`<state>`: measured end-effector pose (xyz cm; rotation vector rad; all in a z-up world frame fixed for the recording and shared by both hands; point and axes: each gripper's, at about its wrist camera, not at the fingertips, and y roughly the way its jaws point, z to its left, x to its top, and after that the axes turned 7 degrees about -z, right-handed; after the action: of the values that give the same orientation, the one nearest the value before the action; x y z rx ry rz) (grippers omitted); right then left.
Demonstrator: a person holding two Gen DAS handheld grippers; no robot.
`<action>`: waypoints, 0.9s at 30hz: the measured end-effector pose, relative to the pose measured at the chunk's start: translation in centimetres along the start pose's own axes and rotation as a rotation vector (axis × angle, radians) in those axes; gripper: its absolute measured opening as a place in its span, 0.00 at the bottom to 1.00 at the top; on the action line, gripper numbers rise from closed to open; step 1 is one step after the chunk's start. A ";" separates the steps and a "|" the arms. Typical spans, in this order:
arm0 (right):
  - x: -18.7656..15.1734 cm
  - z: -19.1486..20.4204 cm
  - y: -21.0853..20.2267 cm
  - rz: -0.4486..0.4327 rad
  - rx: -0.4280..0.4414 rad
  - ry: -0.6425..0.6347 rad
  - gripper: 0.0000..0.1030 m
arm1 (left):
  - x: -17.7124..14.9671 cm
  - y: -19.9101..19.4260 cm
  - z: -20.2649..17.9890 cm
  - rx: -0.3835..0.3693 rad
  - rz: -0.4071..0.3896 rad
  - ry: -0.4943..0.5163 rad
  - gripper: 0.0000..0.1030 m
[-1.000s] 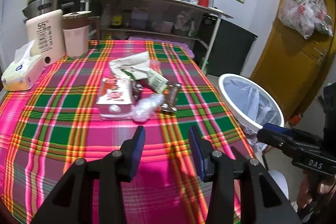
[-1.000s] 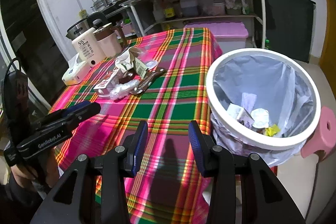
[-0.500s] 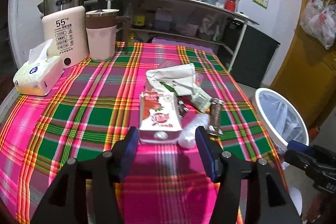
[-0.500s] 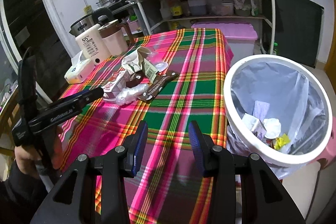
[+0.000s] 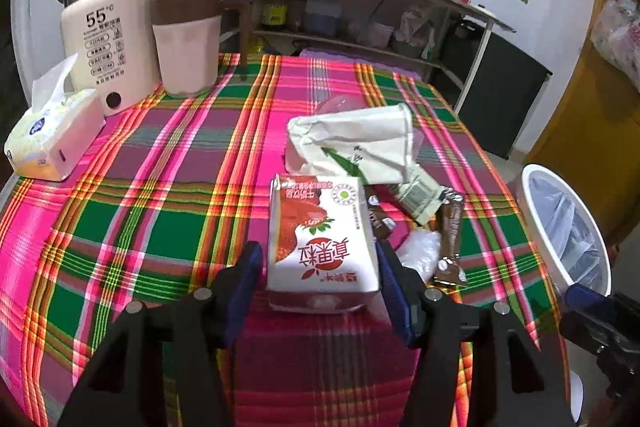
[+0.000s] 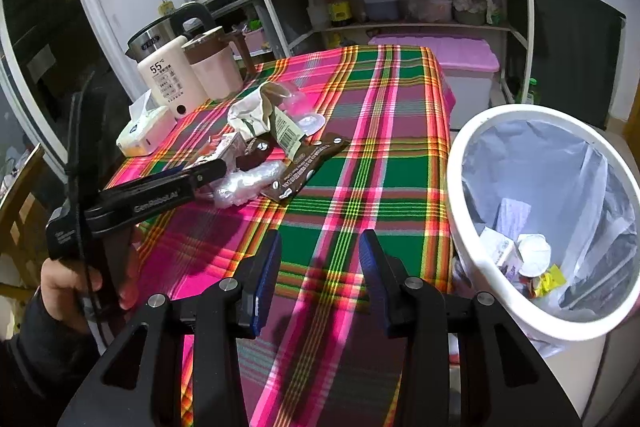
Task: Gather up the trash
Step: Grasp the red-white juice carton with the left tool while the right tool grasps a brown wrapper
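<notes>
Left tool (image 5: 320,279): black frame, blue pads, silver screws; white "GenRobot.AI" lettering on the arm, black cable alongside. Right tool (image 6: 320,263): identical black frame, blue pads, silver screws. Left hand (image 6: 76,283): bare skin, dark sleeve.

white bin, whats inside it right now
The white bin holds a clear liner, a small white carton, a crumpled white piece and a yellow scrap. Anything beneath these is hidden.
</notes>
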<state>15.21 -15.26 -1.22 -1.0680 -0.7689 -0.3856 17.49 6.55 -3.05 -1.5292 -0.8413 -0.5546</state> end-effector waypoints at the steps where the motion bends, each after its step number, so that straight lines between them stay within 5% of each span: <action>1: 0.1 0.0 0.2 0.001 0.000 -0.001 0.40 | -0.1 0.1 0.1 -0.001 0.007 -0.005 0.56; 27: 3.0 3.1 8.8 0.071 -0.024 -0.006 0.40 | -1.5 -3.4 2.7 -0.037 -0.050 -0.043 0.55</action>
<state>21.59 -8.29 -3.87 -1.1165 -0.7311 -0.3319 13.60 8.91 -2.41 -1.5623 -0.9090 -0.5787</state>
